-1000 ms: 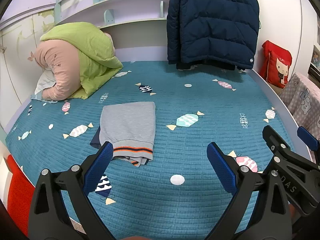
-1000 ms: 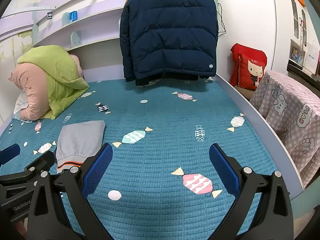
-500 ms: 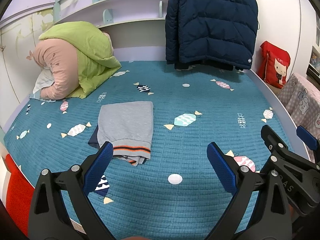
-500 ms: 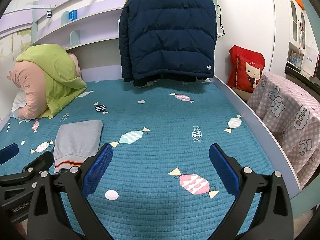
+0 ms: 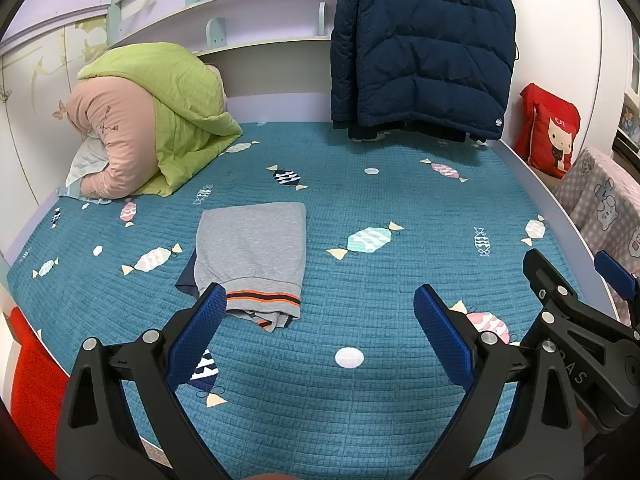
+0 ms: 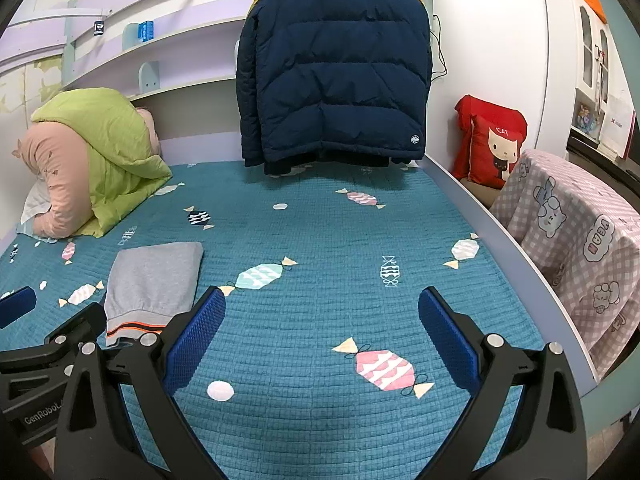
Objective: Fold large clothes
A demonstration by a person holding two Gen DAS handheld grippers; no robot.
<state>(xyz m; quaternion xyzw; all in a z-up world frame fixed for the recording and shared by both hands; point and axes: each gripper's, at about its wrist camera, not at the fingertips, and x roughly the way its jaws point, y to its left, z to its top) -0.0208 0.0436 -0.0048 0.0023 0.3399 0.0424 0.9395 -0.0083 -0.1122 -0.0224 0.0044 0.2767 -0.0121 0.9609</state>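
Both grippers, left [image 5: 316, 316] and right [image 6: 320, 320], spread and empty, were drawn slightly back from the folded garment [image 5: 252, 248]; fold judged complete.

Setting: home bedroom, likely a child's. A bed [image 6: 320, 420] in a teal candy-print quilt is filling the alcove; rolled green-and-pink bedding [image 5: 152, 120] is lying at its head. A navy-and-yellow puffer jacket [image 6: 336, 76] is hanging over it, lilac shelves [image 6: 160, 44] are running behind, a red cat cushion [image 6: 494, 148] is leaning alongside.
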